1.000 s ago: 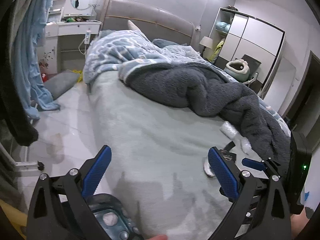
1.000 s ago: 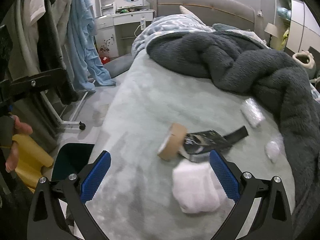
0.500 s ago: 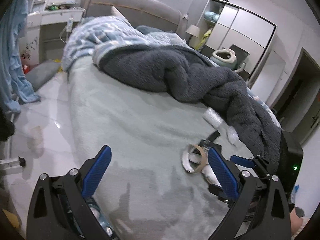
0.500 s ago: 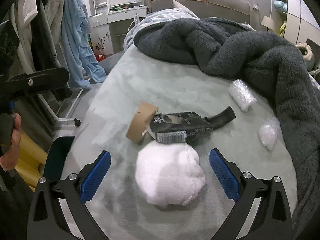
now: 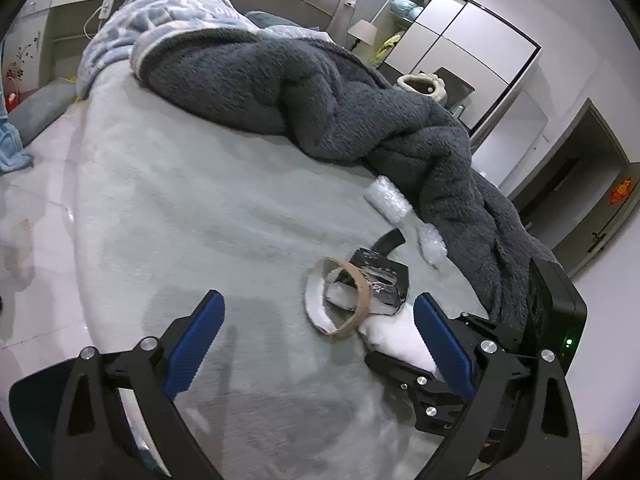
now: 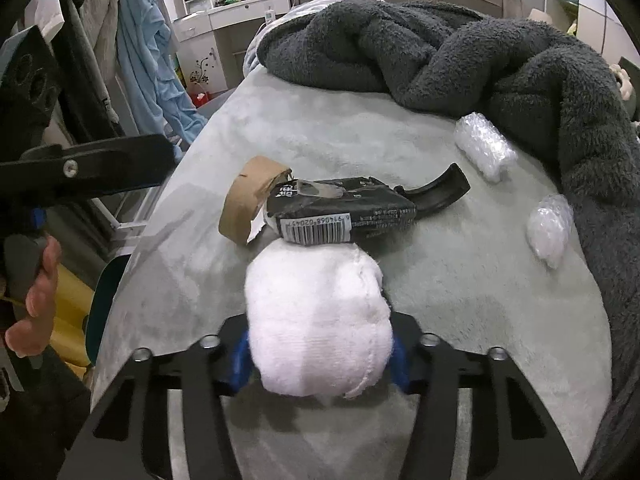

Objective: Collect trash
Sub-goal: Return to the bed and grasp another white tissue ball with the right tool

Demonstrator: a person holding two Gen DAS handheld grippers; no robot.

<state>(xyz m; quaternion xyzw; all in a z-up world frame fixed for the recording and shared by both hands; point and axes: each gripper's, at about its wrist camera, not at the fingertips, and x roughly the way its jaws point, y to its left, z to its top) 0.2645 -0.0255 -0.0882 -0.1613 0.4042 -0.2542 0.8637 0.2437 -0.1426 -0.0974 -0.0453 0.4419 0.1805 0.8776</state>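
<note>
the right gripper (image 6: 320, 354) has just been closing, and its blue pads now press on both sides of a soft white wad (image 6: 318, 320) that lies on the near part of the grey-green bed cover (image 6: 360, 140). the wad bulges up between the fingers and touches the near edge of a black packet (image 6: 340, 214) with a barcode. a brown cardboard tape ring (image 6: 244, 204) stands tilted against the packet's left end, and a black curved strip (image 6: 440, 190) sticks out from behind its right end. further right lie two bundles of bubble wrap: the larger bundle (image 6: 484, 150) just beside the dark grey fleece blanket (image 6: 480, 52), the smaller bundle (image 6: 550, 228) nearer, also close to the blanket's edge.

the left gripper (image 5: 316, 344) hangs over the bed with its jaws spread wide and nothing between them; its right finger (image 5: 442, 346) stands just in front of the white wad in the left wrist view, with the tape ring a little beyond it. a hand (image 6: 34, 292) grips the left tool's handle at the left edge of the right wrist view. clothes (image 6: 140, 40) hang to the far left, beside a white dresser (image 6: 236, 20).
</note>
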